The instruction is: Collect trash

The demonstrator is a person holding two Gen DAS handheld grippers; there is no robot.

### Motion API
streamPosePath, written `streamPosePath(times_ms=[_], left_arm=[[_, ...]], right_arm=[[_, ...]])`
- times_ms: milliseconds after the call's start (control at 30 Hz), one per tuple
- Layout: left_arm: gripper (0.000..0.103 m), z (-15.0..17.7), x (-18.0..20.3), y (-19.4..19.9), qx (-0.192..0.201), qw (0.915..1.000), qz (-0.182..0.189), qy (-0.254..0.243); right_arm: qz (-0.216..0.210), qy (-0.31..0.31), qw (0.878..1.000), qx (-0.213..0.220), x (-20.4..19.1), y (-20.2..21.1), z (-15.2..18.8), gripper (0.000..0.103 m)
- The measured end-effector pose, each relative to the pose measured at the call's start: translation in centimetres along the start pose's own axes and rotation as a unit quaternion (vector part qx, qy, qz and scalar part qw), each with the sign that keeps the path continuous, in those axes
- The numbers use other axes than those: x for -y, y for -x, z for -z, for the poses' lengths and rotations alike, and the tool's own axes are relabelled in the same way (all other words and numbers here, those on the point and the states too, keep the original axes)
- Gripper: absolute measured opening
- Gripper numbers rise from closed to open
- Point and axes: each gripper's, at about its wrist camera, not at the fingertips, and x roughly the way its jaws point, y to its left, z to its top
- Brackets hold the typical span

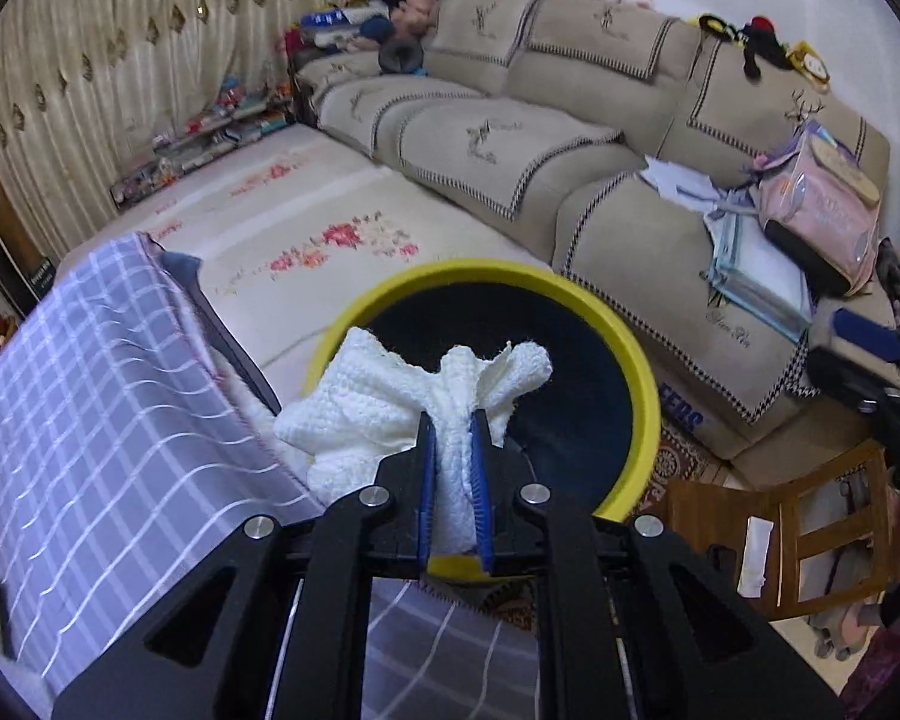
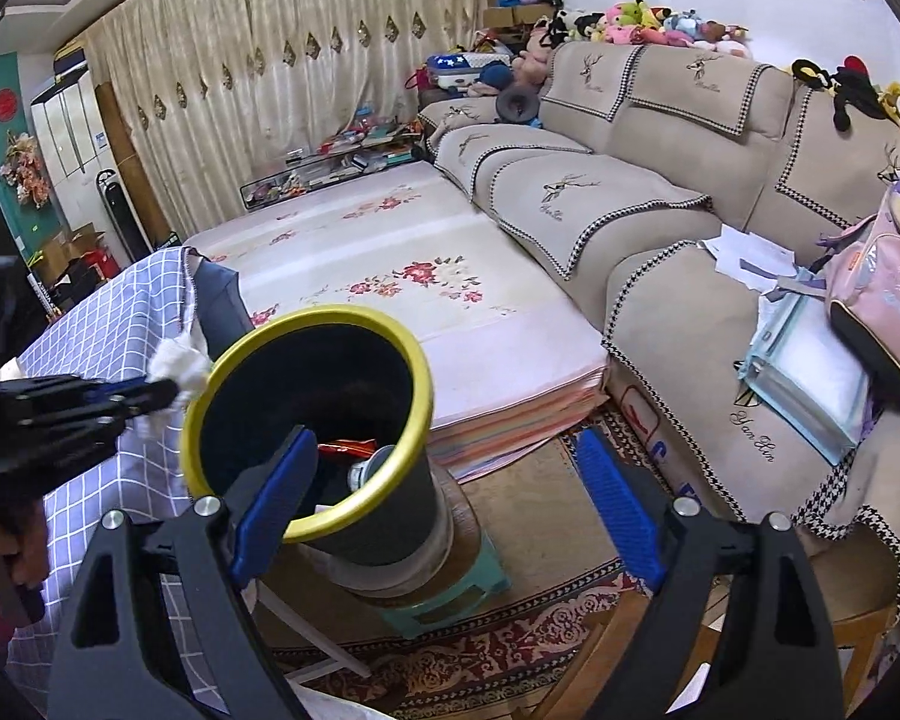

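Note:
My left gripper is shut on a crumpled white paper towel and holds it over the near rim of a black trash bin with a yellow rim. In the right wrist view the bin stands on a small green stool, with a red wrapper and a can inside. The left gripper with the towel is at the bin's left rim. My right gripper is open and empty, just in front of the bin.
A table with a purple checked cloth is left of the bin. A floral mat lies behind it. A beige sofa holds papers and a pink backpack. A wooden chair stands at the right.

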Motion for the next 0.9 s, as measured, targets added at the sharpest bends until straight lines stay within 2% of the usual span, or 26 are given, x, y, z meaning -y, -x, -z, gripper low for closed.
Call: streamPosePath(times_ms=[200,267,300,367,400,433,667,900], left_arm=[[0.014,-0.5,-0.2,-4.2,-0.035,0.9994,0.001,0.003],[0.018,-0.6,-0.4,-5.0,-0.041,0.9991,0.007,0.007],[0.023,-0.7,-0.5,-5.4,-0.042,0.9991,0.008,0.008],[0.042,-0.9,-0.4,-6.1,-0.042,0.9991,0.001,0.009],[0.062,-1.0,-0.5,-6.2,-0.040,0.9992,-0.004,0.011],[0.074,-1.0,-0.5,-6.2,-0.034,0.9993,-0.007,0.012],[0.083,-0.4,-1.0,-4.4,-0.029,0.9995,-0.007,0.013],[0.087,2.2,-3.5,2.5,0.009,0.9983,-0.004,0.057]], right_arm=[[0.005,-0.003,1.000,-0.007,0.7,-0.7,-0.1,0.084],[0.006,-0.003,1.000,-0.008,0.8,-0.7,-0.1,0.084],[0.007,-0.003,1.000,-0.008,0.8,-0.7,-0.2,0.084],[0.010,-0.003,1.000,-0.009,0.7,-0.7,-0.1,0.084],[0.012,-0.003,1.000,-0.009,0.8,-0.7,-0.2,0.084],[0.014,-0.003,1.000,-0.008,0.8,-0.6,-0.2,0.084],[0.013,-0.004,1.000,-0.008,0.7,-0.4,-0.1,0.084],[0.008,0.005,1.000,-0.007,-0.2,0.3,0.3,0.085]])
